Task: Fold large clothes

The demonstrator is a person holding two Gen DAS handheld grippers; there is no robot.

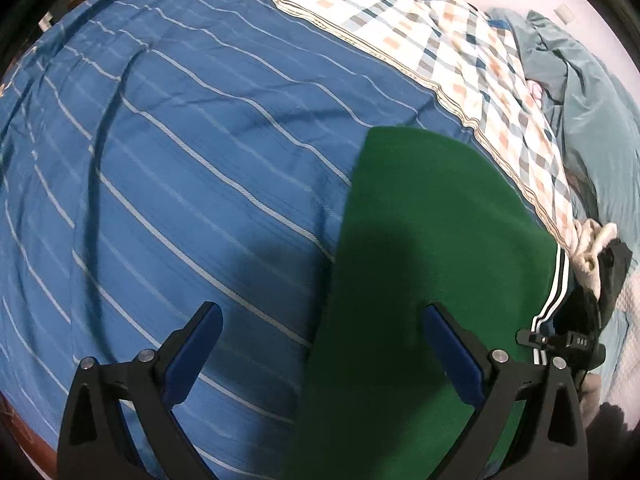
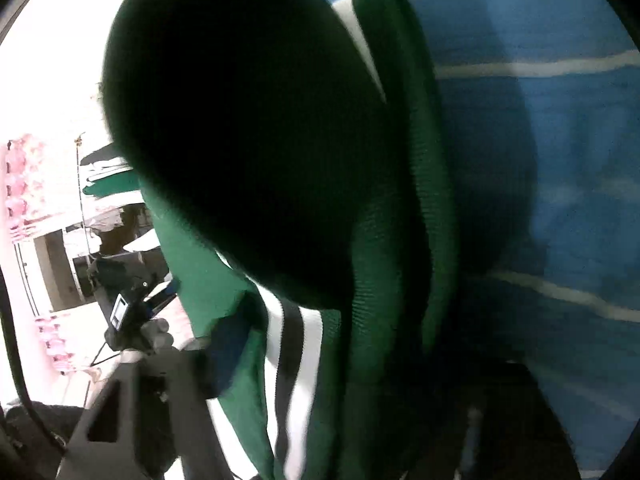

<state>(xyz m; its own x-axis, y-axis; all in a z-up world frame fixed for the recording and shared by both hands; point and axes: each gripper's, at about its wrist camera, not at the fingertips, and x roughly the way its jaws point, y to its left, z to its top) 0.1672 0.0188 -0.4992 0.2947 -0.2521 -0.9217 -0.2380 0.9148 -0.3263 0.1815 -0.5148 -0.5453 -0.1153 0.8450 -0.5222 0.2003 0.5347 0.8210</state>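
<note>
Left wrist: left tongs point(image 1: 322, 320) spread wide, empty, hovering over green garment point(image 1: 432, 248) lying flat on striped blue bedsheet point(image 1: 180, 140). Soft, light knit; best pinched at striped edge point(image 1: 554, 292).

Right wrist: garment point(image 2: 256, 120) draped against lens, right tongs point(image 2: 224, 364) blurred, grip unclear.

Our left gripper point(image 1: 322, 326) hangs wide open, blue-padded fingers point(image 1: 192, 354) splayed apart and holding nothing. Our right gripper point(image 2: 256, 352) is mostly buried in green fabric and blurry, so we honestly can't tell how its jaws stand.
</note>
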